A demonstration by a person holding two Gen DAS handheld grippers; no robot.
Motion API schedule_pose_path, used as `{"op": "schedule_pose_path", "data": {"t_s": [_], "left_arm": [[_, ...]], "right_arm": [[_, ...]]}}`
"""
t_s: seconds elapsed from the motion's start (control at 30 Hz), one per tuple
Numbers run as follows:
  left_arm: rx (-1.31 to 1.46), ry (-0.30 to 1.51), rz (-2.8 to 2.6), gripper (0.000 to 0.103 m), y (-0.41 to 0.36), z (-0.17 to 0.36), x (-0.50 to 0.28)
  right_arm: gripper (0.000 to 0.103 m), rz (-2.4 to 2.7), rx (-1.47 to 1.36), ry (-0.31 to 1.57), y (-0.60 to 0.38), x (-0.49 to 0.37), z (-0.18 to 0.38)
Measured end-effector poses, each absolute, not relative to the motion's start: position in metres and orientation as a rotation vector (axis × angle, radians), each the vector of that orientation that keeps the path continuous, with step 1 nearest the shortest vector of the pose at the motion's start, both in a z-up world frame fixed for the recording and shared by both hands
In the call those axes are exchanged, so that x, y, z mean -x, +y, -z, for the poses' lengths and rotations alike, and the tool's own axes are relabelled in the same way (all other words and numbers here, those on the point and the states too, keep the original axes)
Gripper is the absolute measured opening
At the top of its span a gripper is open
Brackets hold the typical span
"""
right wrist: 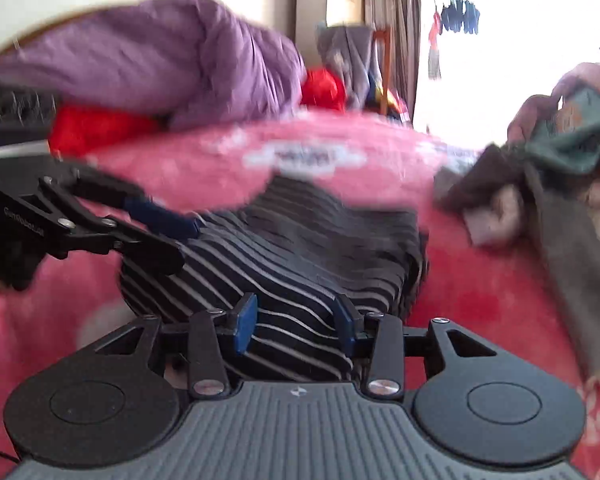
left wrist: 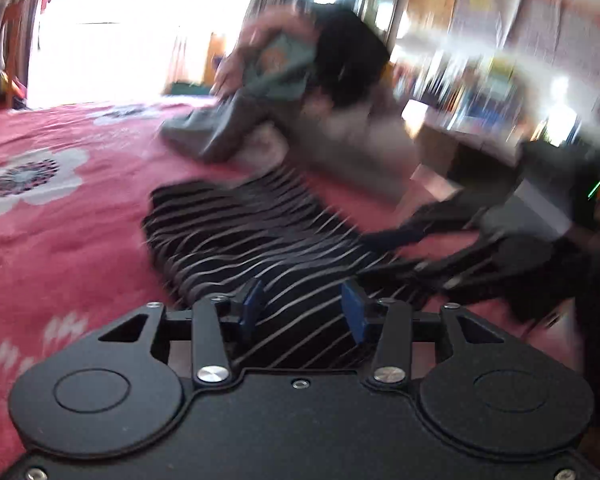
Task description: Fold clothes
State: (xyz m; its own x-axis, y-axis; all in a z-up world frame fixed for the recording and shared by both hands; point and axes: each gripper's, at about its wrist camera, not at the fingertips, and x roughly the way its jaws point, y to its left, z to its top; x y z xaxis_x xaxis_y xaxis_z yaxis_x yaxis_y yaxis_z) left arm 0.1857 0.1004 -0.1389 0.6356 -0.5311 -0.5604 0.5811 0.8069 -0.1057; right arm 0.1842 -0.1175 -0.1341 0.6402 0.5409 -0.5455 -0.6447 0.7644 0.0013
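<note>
Both views are motion-blurred. A black garment with thin white stripes (left wrist: 260, 236) lies rumpled on a pink blanket with white flower motifs (left wrist: 60, 208), spread across the middle of the bed.

Left gripper (left wrist: 304, 312): blue-padded fingers (left wrist: 252, 304) stand partly spread. The striped cloth runs up between them at the near edge and fills the gap. Whether the pads actually press on the fabric I cannot tell; a margin seems to show beside each pad. In the right wrist view the same gripper (right wrist: 180, 236) comes in from the left, its tips at the left edge of the garment.

Right gripper (right wrist: 296, 324): fingers (right wrist: 246, 324) likewise partly spread, striped fabric lying between them and bunching into a ridge just beyond. Contact of the pads with the cloth is not readable through the blur. From the left wrist view the right gripper (left wrist: 404, 236) reaches in from the right, low over the garment's right end.

Far right of the garment sits a loose heap of grey and teal clothing (right wrist: 548, 184), apart from the striped piece. A purple quilt (right wrist: 160, 60) is bundled at the far left, with something red (right wrist: 96, 128) beneath it. Bright window (left wrist: 132, 32) at the far side.
</note>
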Motion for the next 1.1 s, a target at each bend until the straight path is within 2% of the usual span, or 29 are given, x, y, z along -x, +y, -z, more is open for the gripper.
{"op": "schedule_pose_path", "data": {"t_s": [0.13,0.37,0.43,0.5,0.53,0.77,1.03,1.1], "left_arm": [[-0.073,0.615,0.594,0.05,0.092,0.159,-0.198],[0.031,0.582,0.601,0.053,0.104,0.146,-0.188],[0.116,0.552,0.601,0.057,0.114,0.131,-0.177],[0.204,0.554,0.572,0.062,0.127,0.125,-0.174],[0.255,0.564,0.554,0.062,0.133,0.126,-0.176],[0.673,0.685,0.439,0.066,0.163,0.158,-0.196],[0.772,0.734,0.423,0.066,0.145,0.174,-0.213],[0.765,0.733,0.418,0.064,0.139,0.174,-0.216]], "right_arm": [[0.044,-0.657,0.095,0.561,-0.132,-0.191,0.164],[0.046,-0.621,0.078,0.594,-0.125,-0.192,0.149],[0.053,-0.592,-0.034,0.576,-0.137,-0.187,0.137],[0.079,-0.547,-0.18,0.556,-0.153,-0.184,0.128],[0.08,-0.527,-0.243,0.576,-0.16,-0.187,0.13],[0.08,-0.442,-0.557,0.722,-0.179,-0.215,0.161],[0.08,-0.467,-0.644,0.73,-0.173,-0.218,0.186],[0.075,-0.48,-0.635,0.728,-0.17,-0.219,0.187]]}}
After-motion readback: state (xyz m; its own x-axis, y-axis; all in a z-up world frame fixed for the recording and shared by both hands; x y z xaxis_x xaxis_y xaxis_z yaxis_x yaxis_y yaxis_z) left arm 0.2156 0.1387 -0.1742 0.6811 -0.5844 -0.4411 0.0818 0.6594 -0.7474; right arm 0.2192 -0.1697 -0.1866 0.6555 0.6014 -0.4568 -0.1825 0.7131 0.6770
